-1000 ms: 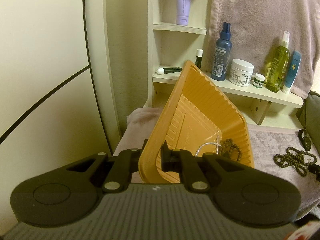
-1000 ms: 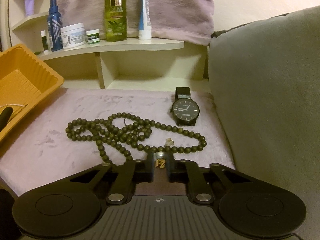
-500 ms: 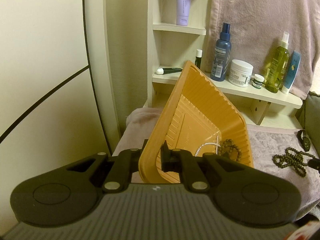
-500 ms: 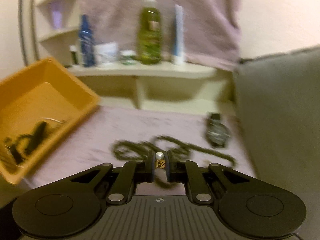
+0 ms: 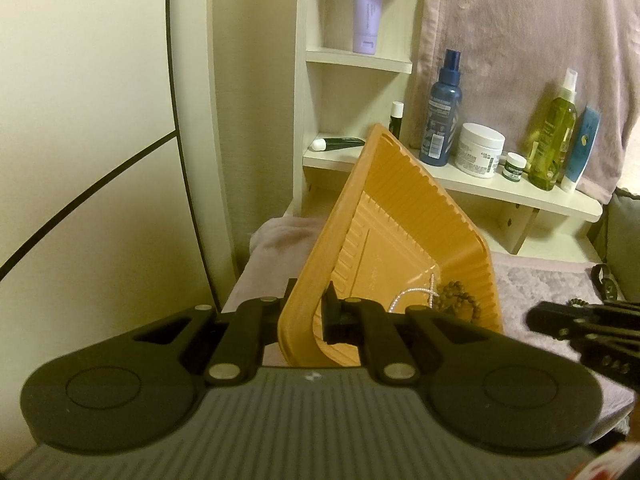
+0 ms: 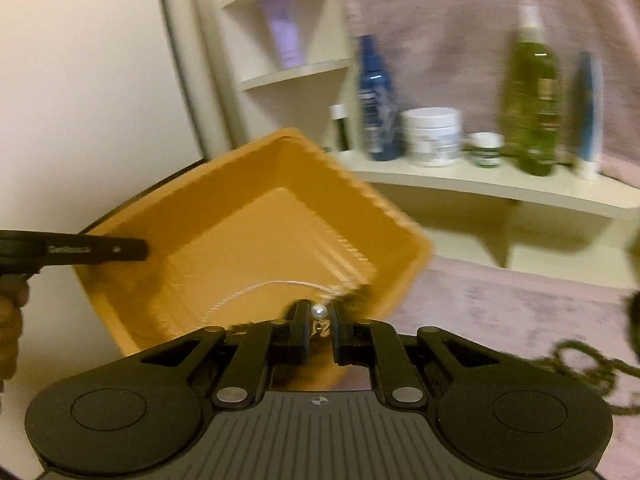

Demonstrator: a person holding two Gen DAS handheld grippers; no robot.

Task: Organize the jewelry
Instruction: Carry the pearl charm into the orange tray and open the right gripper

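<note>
My left gripper (image 5: pixel 310 312) is shut on the near rim of an orange plastic tray (image 5: pixel 404 236) and holds it tilted up on its side. A silver chain (image 5: pixel 412 294) and a dark bead bracelet (image 5: pixel 460 298) lie in the tray's low corner. My right gripper (image 6: pixel 320 316) is shut on a small pearl earring (image 6: pixel 319 312) with a gold fitting, just in front of the tray (image 6: pixel 256 240). In the left wrist view the right gripper (image 5: pixel 536 320) enters from the right edge. A long dark bead necklace (image 6: pixel 584 364) lies on the mauve cloth at right.
A cream shelf (image 5: pixel 500 188) behind the tray holds a blue spray bottle (image 5: pixel 442 116), a white jar (image 5: pixel 478 150), a small green jar (image 5: pixel 514 166) and a green bottle (image 5: pixel 554 144). A black watch (image 5: pixel 606 282) lies on the cloth by a grey cushion (image 5: pixel 624 224).
My right gripper has lifted the pearl earring off the cloth and swung left toward the tray, leaving the necklace and watch behind. The left gripper and tilted tray have stayed still.
</note>
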